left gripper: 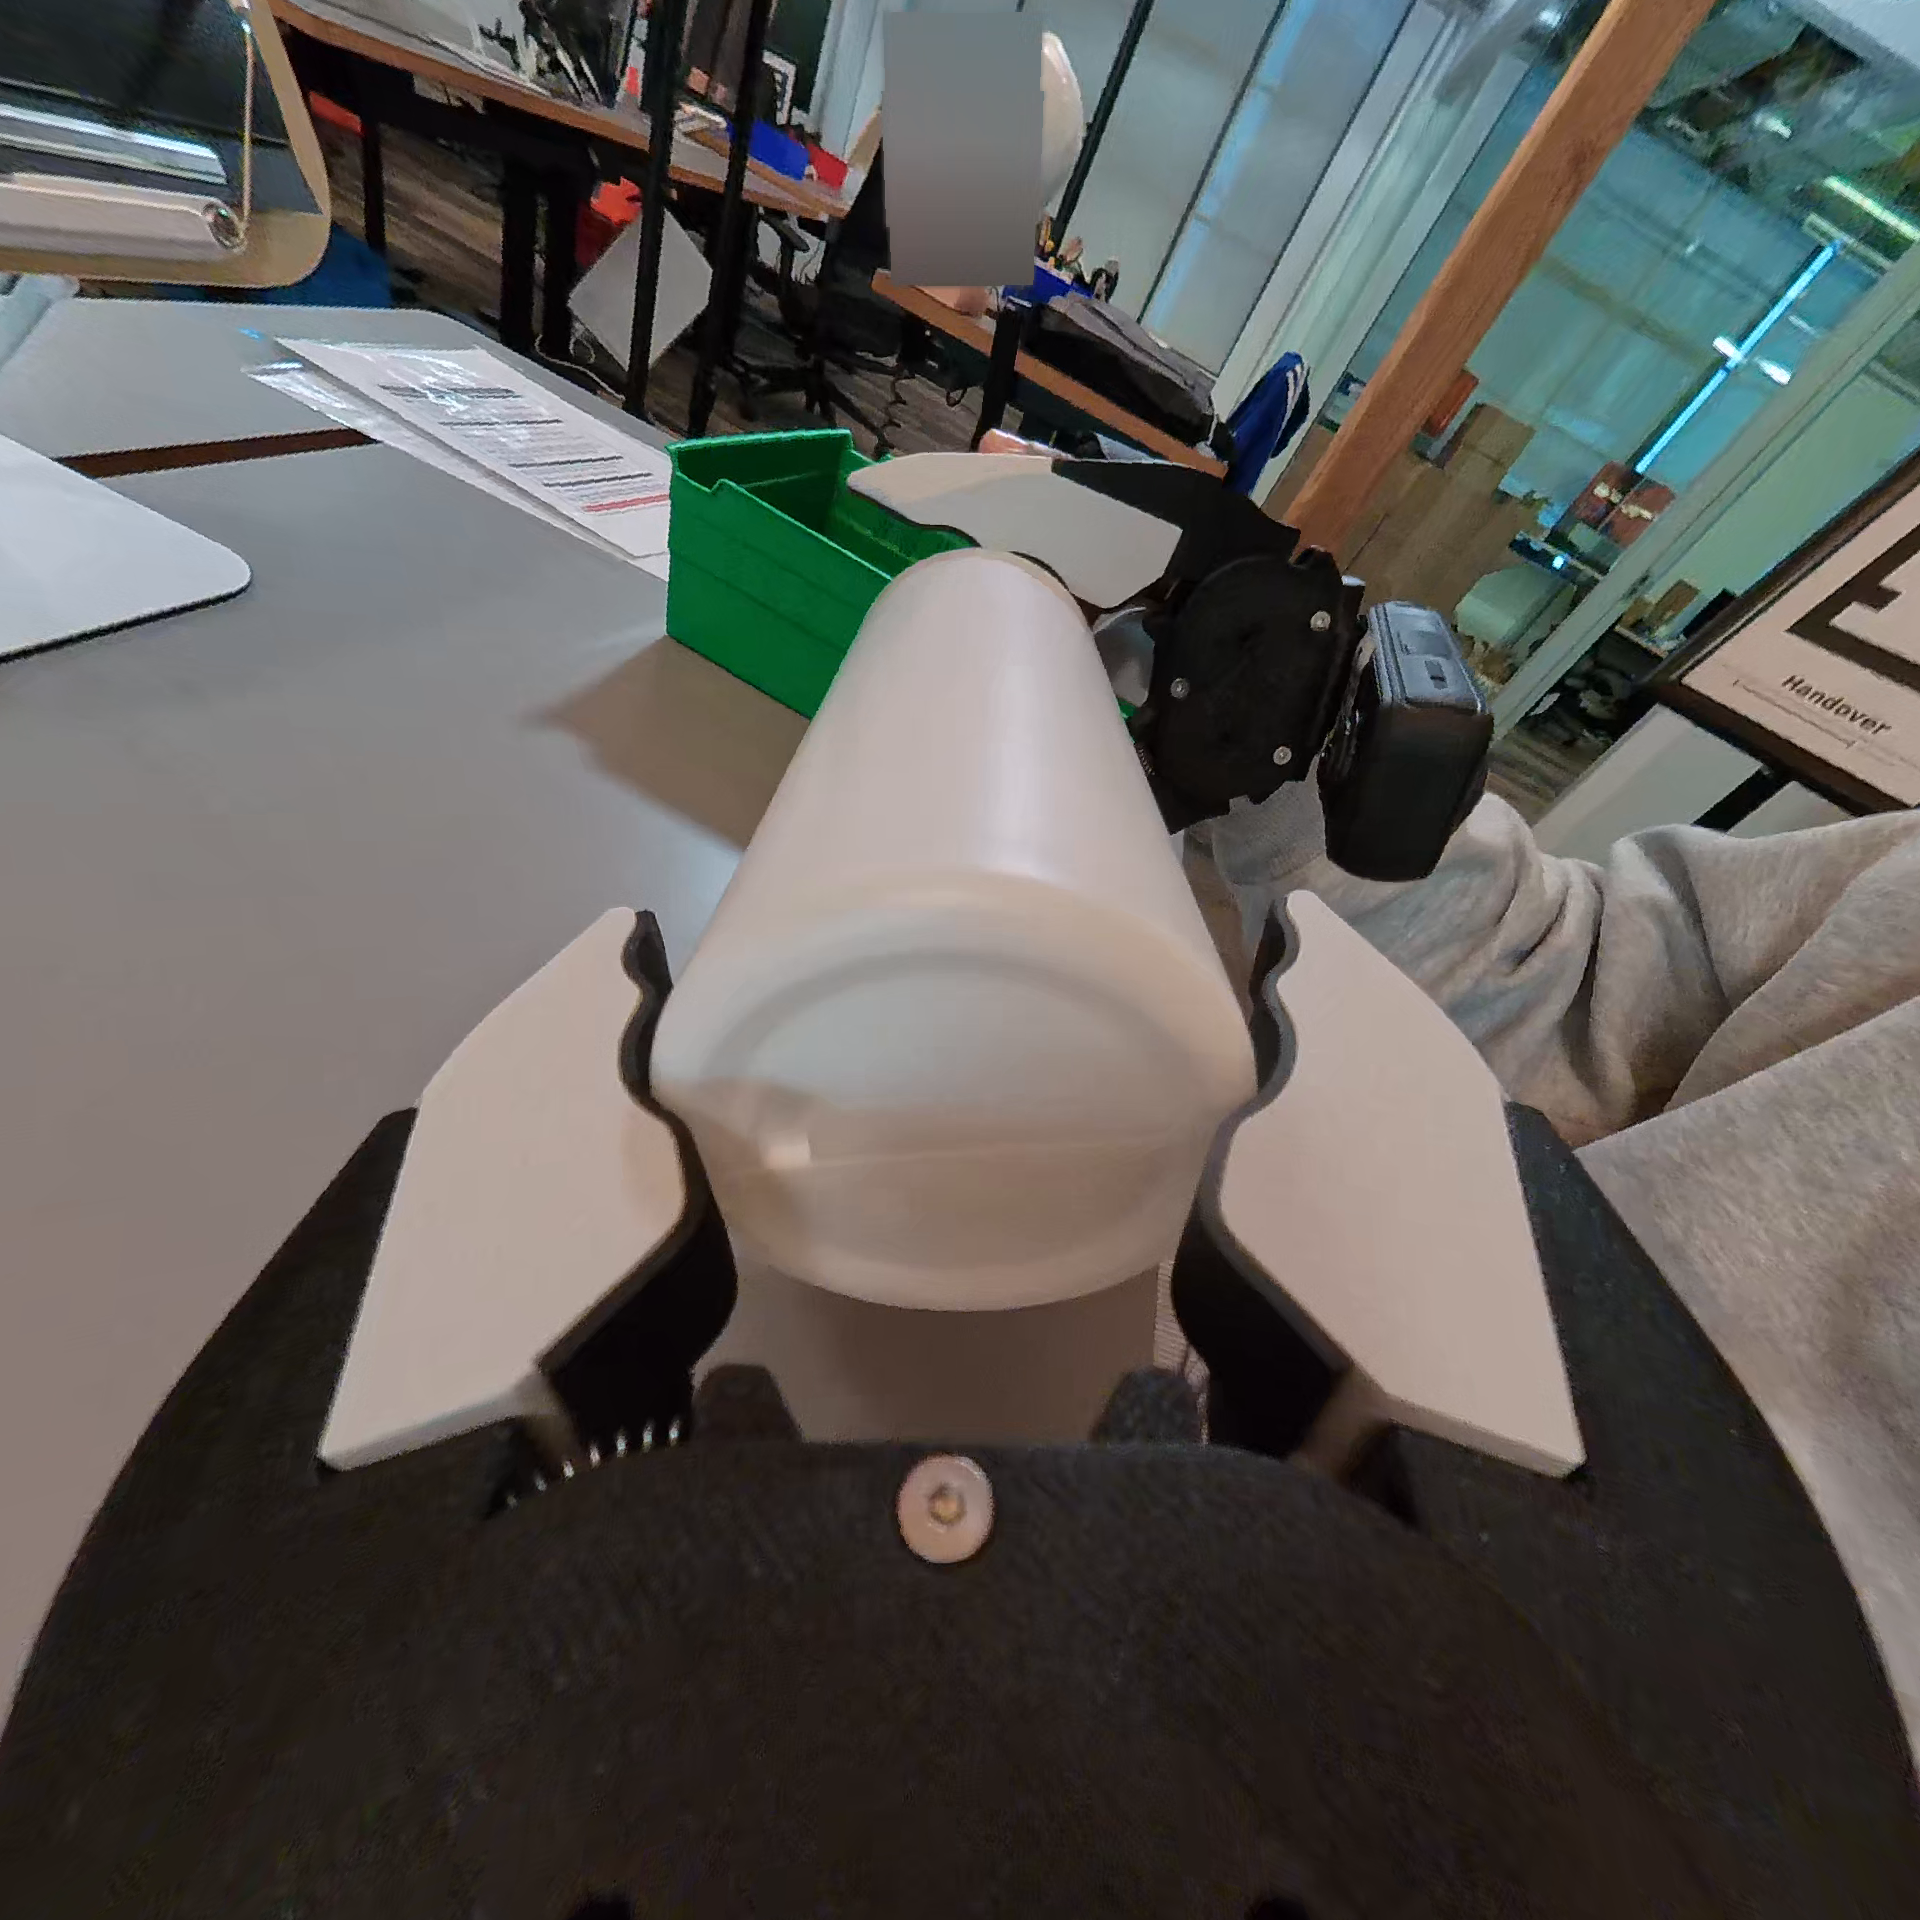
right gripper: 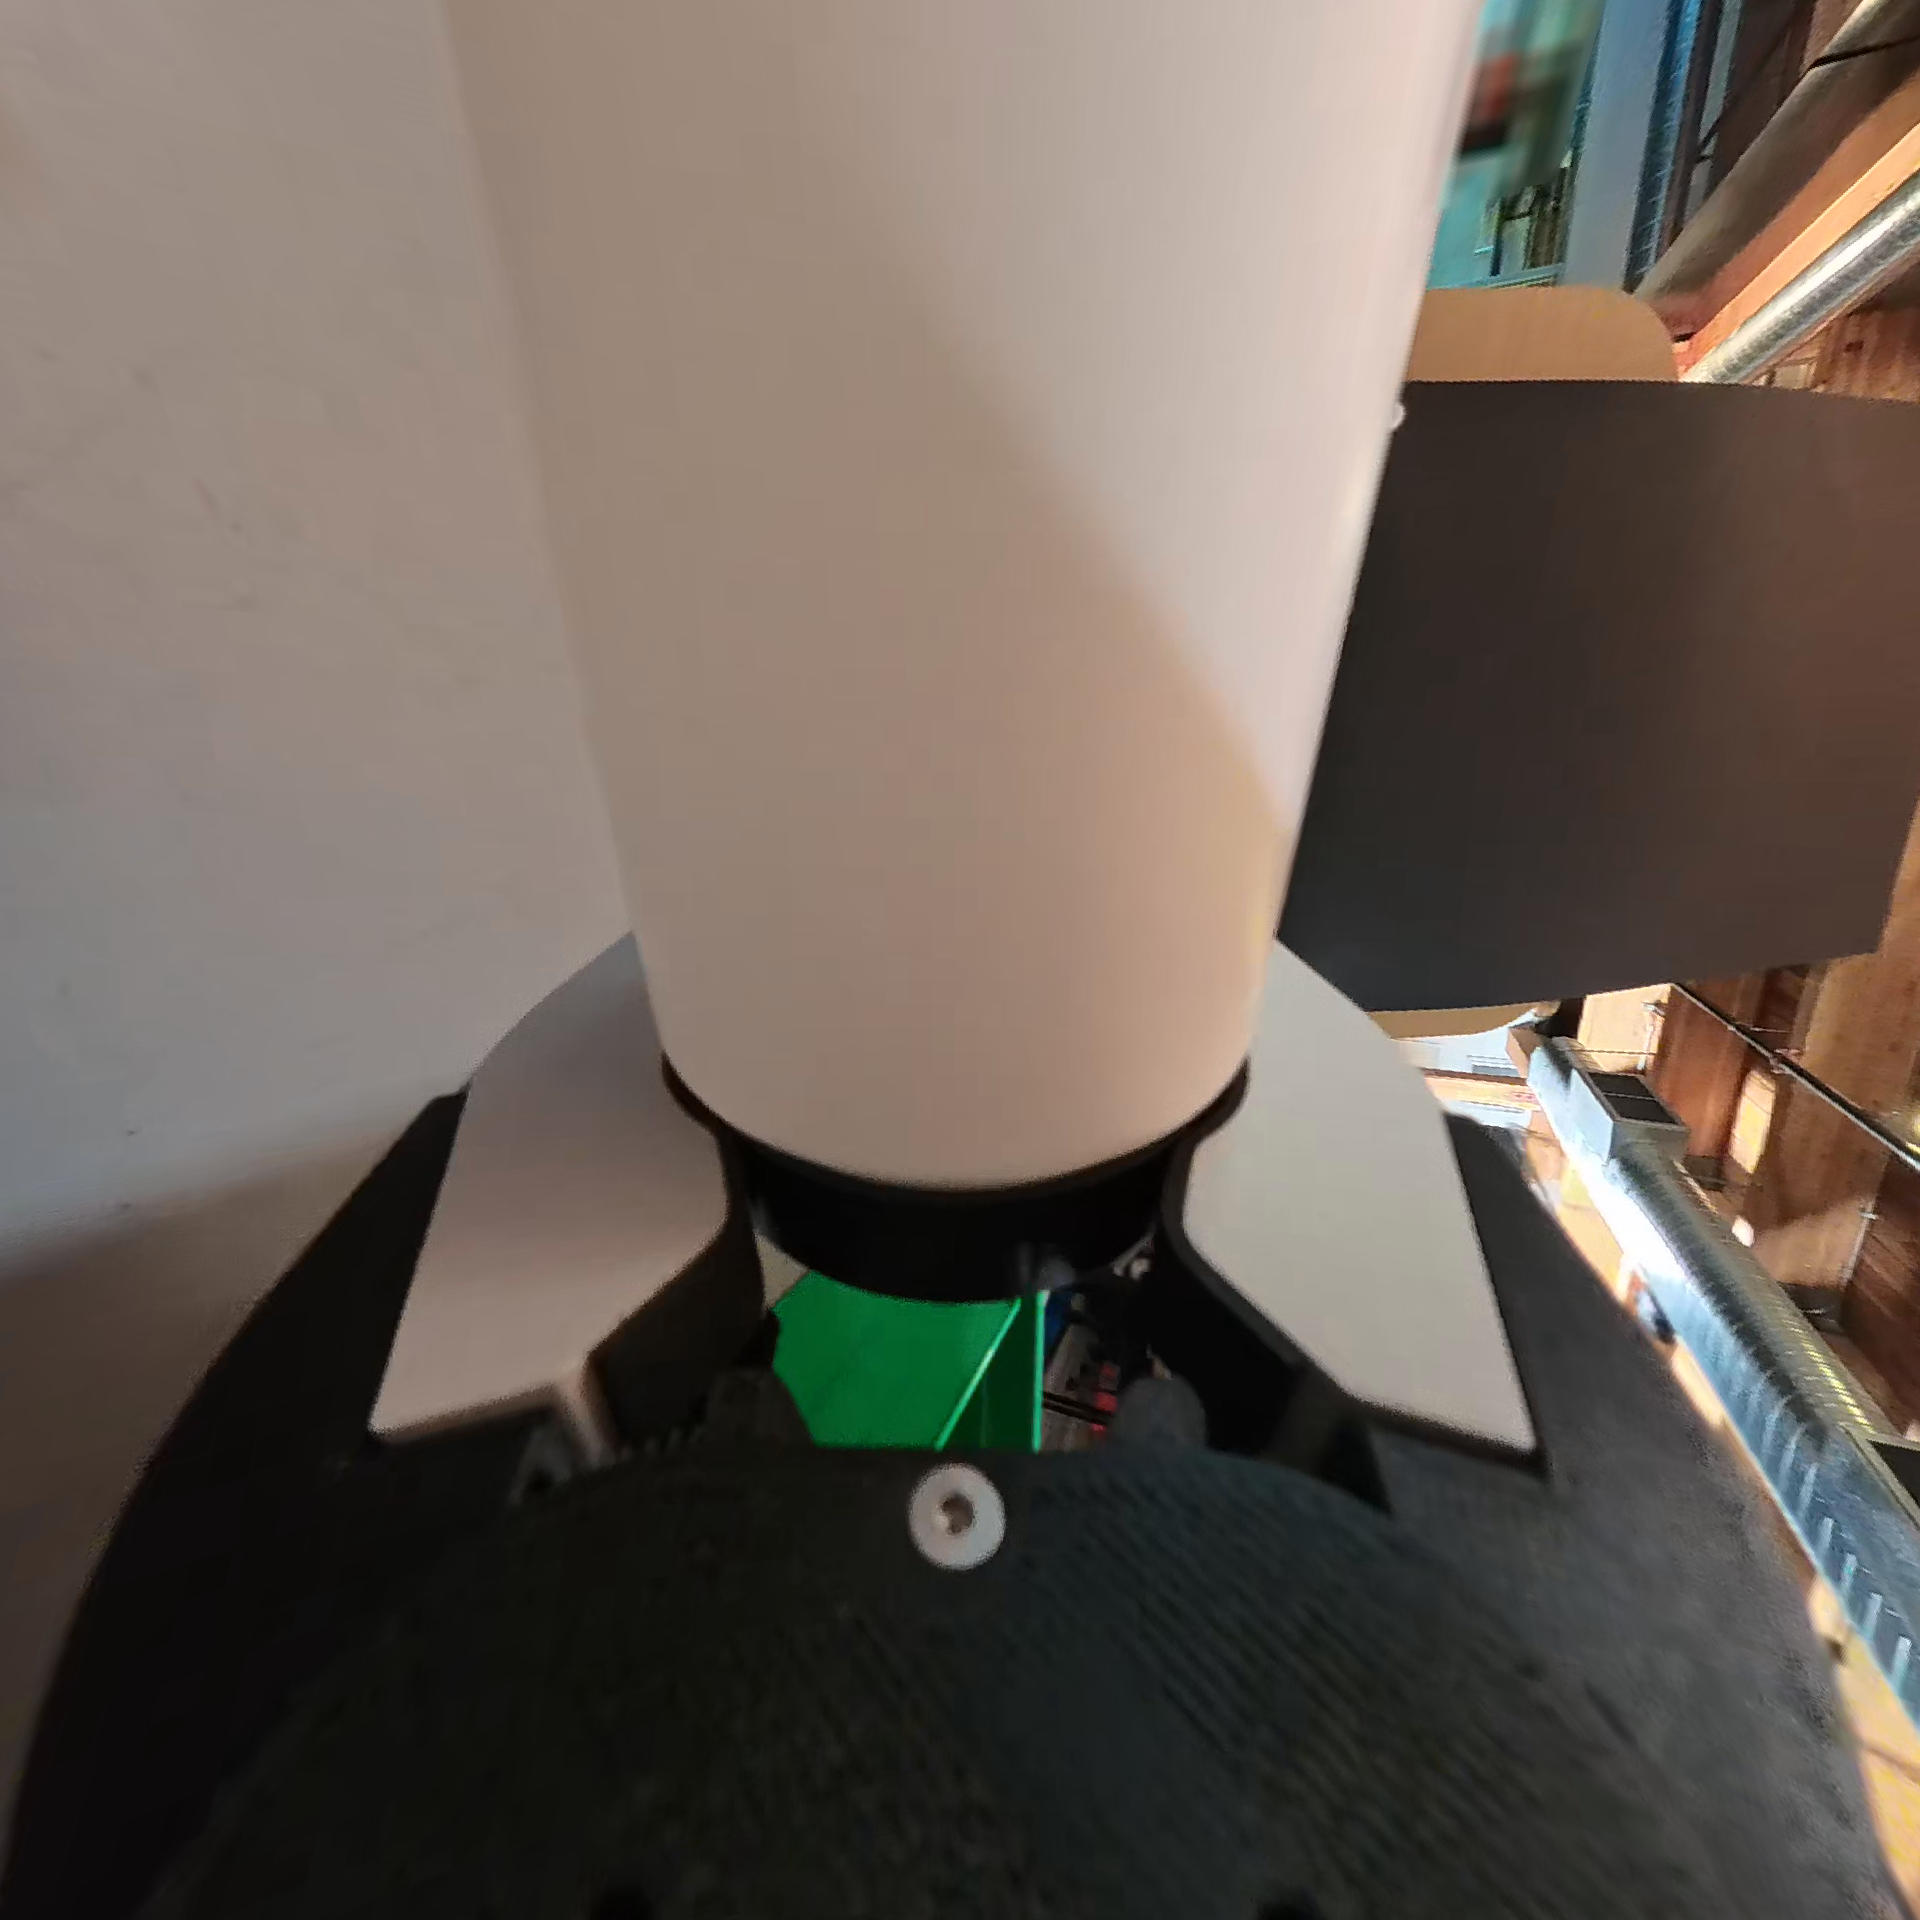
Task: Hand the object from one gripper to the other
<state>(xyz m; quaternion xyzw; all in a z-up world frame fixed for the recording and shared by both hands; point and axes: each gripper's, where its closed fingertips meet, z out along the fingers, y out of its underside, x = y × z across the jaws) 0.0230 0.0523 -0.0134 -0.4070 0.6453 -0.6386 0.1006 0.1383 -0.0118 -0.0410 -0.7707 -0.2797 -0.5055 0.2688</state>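
A white cylindrical bottle (left gripper: 966,883) lies roughly level above the grey table (left gripper: 312,810). My left gripper (left gripper: 961,904) is closed around its flat base end, with both pads touching its sides. My right gripper (right gripper: 951,956) is shut on the other end, just above the black cap (right gripper: 935,1216). In the left wrist view the right gripper's white finger (left gripper: 997,509) lies over the bottle's far end. In the right wrist view the bottle (right gripper: 935,571) fills most of the frame.
A green open bin (left gripper: 769,561) stands on the table just beyond the bottle and shows under the cap in the right wrist view (right gripper: 883,1371). A printed sheet (left gripper: 499,436) lies behind it. A grey sleeve (left gripper: 1558,987) holds the right gripper. Across from one pair of fingers to the other is roughly 15 cm.
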